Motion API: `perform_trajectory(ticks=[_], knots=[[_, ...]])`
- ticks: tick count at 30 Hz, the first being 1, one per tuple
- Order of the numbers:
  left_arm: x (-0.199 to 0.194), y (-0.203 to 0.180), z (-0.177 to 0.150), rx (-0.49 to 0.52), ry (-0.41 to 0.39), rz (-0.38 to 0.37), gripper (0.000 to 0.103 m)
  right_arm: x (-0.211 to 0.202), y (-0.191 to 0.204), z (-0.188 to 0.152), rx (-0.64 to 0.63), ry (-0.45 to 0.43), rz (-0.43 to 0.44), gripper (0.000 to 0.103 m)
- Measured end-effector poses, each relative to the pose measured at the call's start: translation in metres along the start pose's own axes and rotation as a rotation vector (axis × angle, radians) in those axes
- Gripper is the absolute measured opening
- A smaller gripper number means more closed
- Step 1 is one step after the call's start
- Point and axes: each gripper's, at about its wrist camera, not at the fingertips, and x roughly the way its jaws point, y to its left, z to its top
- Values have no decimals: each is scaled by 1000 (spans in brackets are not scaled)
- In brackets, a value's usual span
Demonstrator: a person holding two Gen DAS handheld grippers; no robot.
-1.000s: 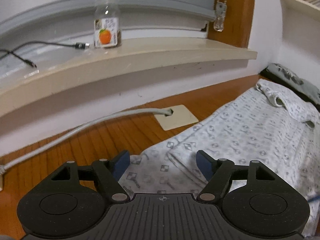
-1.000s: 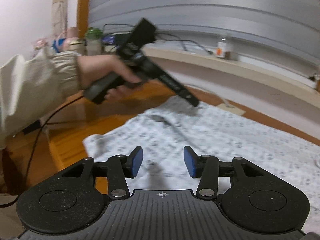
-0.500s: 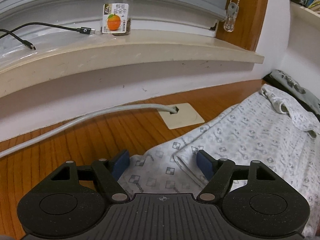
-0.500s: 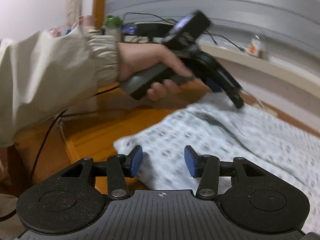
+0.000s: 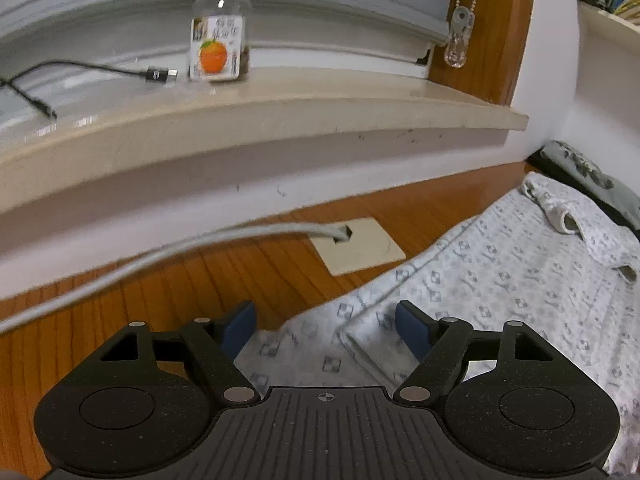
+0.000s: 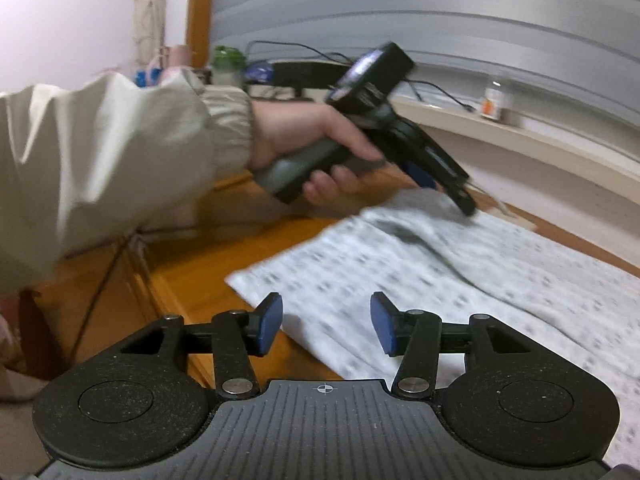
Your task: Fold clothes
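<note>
Left gripper (image 5: 326, 322) at lower centre of its view, jaws wide apart, tilted downward; also at upper centre of right view, held by a hand (image 6: 316, 140) with pale sleeve (image 6: 120, 160). Right gripper (image 6: 326, 326) lower centre, jaws opening.

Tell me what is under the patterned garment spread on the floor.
The patterned garment lies on the wooden floor, whose boards show around its edges. Whatever is directly beneath the cloth is covered and cannot be seen.
</note>
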Motion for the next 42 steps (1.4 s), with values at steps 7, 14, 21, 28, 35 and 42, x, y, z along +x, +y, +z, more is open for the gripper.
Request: perform_trajectory(ticks=[7, 14, 21, 28, 35, 42], knots=[[13, -10, 2, 58, 60, 12, 79, -3, 6, -13, -15, 11, 6, 57], [12, -6, -4, 63, 59, 5, 80, 4, -3, -8, 1, -1, -6, 58], [12, -10, -3, 56, 74, 32, 79, 8, -13, -10, 34, -24, -23, 40], [1, -32, -11, 26, 61, 27, 33, 13, -17, -9, 47, -49, -70, 12], [-19, -59, 10, 80, 29, 34, 18, 3, -21, -7, 45, -104, -93, 11], [-36, -119, 78, 174, -47, -25, 17, -35, -57, 3, 93, -221, -200, 11]])
